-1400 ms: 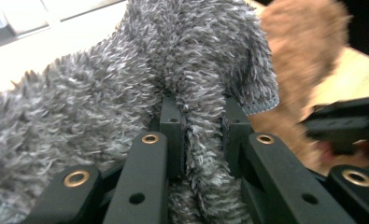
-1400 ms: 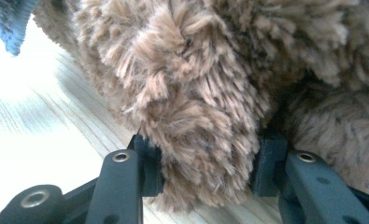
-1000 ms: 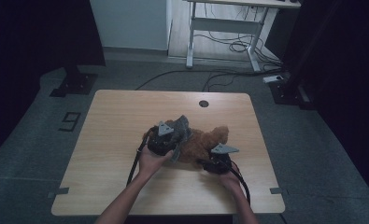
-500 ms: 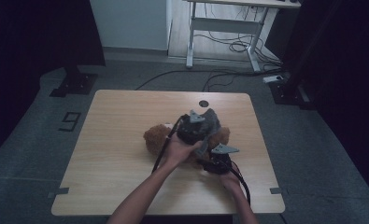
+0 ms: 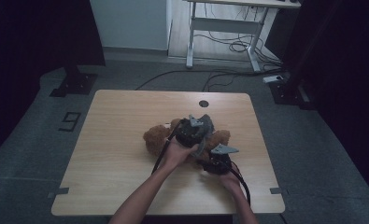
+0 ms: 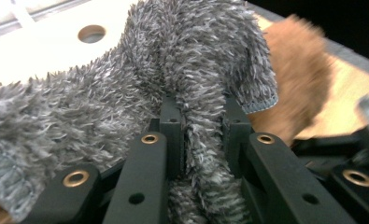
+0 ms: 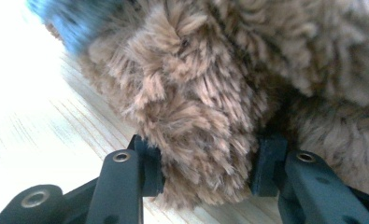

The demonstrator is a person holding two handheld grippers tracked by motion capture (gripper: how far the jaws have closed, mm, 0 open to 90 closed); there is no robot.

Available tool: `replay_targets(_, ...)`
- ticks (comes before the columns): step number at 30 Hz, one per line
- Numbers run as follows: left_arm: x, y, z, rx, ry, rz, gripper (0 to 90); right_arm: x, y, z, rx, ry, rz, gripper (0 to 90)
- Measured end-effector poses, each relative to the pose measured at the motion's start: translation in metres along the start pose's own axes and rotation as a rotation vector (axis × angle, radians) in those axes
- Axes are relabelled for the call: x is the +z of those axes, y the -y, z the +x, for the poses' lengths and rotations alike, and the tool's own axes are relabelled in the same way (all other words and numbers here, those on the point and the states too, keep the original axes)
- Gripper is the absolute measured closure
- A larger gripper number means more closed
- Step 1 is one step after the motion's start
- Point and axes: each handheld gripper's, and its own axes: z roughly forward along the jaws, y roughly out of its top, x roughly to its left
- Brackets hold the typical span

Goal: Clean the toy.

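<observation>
Currently the left hand-held gripper (image 6: 198, 135) clamps a fuzzy grey knit cloth (image 6: 182, 70) between its jaws; beside it, the right hand-held gripper (image 7: 205, 163) pinches the brown plush teddy bear (image 7: 210, 93) on the wooden tabletop (image 5: 126, 112).

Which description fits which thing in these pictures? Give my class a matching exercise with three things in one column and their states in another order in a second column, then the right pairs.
Things:
1. grey fuzzy cloth
2. brown teddy bear
3. wooden table

States:
a. has a round hole near its far edge
b. pinched between the jaws of the left gripper
c. one furry limb clamped by the right gripper

Pairs: 1-b, 2-c, 3-a
</observation>
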Motion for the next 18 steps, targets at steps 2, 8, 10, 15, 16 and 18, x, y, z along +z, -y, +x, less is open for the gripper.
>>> replay_targets(2,-0.006,0.005,0.007,-0.004,-0.016,0.001,75.3,0.000,0.000,-0.001,0.002,-0.004,-0.001,56.3)
replay_targets(8,-0.027,0.026,0.032,-0.052,-0.014,-0.012,75.5,0.000,0.000,-0.002,0.004,-0.011,-0.003,56.2)
replay_targets(10,-0.034,0.029,0.036,-0.059,-0.009,-0.022,75.5,0.000,0.000,-0.002,0.003,-0.015,-0.002,56.2)
replay_targets(15,-0.059,0.031,0.047,-0.055,-0.050,-0.059,75.4,0.000,0.001,-0.003,0.008,-0.021,-0.001,56.2)
replay_targets(16,-0.062,0.032,0.049,-0.051,-0.060,-0.058,75.4,0.000,0.001,-0.003,0.008,-0.022,-0.001,56.2)
replay_targets(18,-0.071,0.035,0.053,-0.037,-0.091,-0.058,75.4,0.000,0.001,-0.003,0.009,-0.024,-0.002,56.2)
